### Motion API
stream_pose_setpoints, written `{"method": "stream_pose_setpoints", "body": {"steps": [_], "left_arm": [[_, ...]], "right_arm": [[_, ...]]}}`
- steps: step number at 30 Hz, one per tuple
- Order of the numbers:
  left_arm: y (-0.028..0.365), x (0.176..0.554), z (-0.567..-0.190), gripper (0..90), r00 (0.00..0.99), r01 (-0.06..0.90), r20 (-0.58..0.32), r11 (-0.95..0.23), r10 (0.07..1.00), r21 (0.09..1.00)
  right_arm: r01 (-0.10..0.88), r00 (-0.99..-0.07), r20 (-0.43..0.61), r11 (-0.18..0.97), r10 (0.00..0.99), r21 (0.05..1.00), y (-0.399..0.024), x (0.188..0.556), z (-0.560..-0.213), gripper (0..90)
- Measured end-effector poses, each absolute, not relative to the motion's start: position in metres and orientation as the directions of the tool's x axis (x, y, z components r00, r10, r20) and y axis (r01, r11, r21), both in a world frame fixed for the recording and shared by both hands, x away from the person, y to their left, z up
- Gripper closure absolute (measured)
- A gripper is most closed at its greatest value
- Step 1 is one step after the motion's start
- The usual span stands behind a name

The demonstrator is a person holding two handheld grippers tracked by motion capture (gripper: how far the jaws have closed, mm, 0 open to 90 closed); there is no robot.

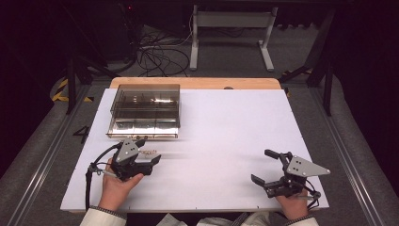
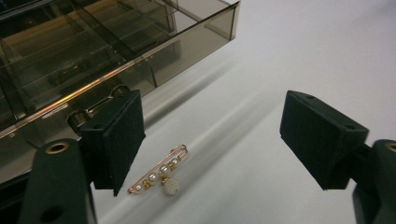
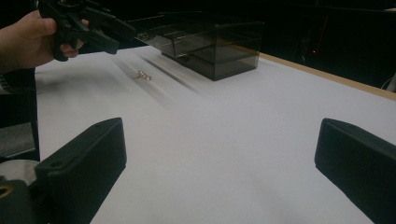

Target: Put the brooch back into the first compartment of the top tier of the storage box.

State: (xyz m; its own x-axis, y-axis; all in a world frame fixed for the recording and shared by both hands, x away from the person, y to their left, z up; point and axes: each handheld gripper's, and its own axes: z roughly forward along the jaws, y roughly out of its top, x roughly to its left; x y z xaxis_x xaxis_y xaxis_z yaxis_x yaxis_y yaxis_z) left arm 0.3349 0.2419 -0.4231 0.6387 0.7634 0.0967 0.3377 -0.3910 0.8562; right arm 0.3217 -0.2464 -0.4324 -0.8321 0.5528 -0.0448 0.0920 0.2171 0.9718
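Note:
A gold pin brooch with pearls (image 2: pixel 161 176) lies on the white table top (image 1: pixel 221 141), just in front of a smoked clear compartment box (image 1: pixel 145 110). My left gripper (image 1: pixel 149 151) hovers over the brooch (image 1: pixel 149 152) with its jaws open. In the left gripper view the brooch sits close to the left pad (image 2: pixel 119 140), and neither pad touches it. My right gripper (image 1: pixel 264 166) rests near the table's front right, open, with nothing between its fingers. From the right gripper view the brooch (image 3: pixel 144 75) and the left gripper (image 3: pixel 107 35) appear far off.
The box (image 2: pixel 116 51) has several divided compartments and stands at the back left of the table. A wooden edge (image 1: pixel 197 83) runs along the far side. Cables and a metal frame (image 1: pixel 230 28) lie on the floor beyond.

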Motion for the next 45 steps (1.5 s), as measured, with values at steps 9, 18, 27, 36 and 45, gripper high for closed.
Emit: {"method": "stream_pose_setpoints", "body": {"steps": [9, 18, 27, 36, 45], "left_arm": [[0.243, 0.349, -0.428, 26.2, 0.625, 0.403, 0.101, -0.431, 0.774, 0.807], [0.243, 0.36, -0.433, 30.2, 0.61, 0.482, 0.066, -0.436, 0.79, 0.76], [0.238, 0.371, -0.44, 35.9, 0.6, 0.518, 0.082, -0.465, 0.796, 0.718], [0.239, 0.38, -0.446, 39.3, 0.585, 0.54, 0.104, -0.481, 0.805, 0.691], [0.239, 0.386, -0.451, 42.5, 0.592, 0.558, 0.111, -0.505, 0.798, 0.659]], "right_arm": [[0.095, -0.833, -0.042, 0.219, 0.551, 0.971, -0.245, 0.322, -0.433, 2.6], [0.097, -0.837, -0.043, 0.224, 0.546, 0.97, -0.245, 0.322, -0.433, 2.8], [0.101, -0.84, -0.037, 0.223, 0.542, 0.97, -0.244, 0.323, -0.433, 2.8], [0.1, -0.842, -0.037, 0.224, 0.537, 0.969, -0.244, 0.323, -0.434, 2.8], [0.1, -0.844, -0.036, 0.223, 0.536, 0.97, -0.244, 0.323, -0.434, 2.9]]}}
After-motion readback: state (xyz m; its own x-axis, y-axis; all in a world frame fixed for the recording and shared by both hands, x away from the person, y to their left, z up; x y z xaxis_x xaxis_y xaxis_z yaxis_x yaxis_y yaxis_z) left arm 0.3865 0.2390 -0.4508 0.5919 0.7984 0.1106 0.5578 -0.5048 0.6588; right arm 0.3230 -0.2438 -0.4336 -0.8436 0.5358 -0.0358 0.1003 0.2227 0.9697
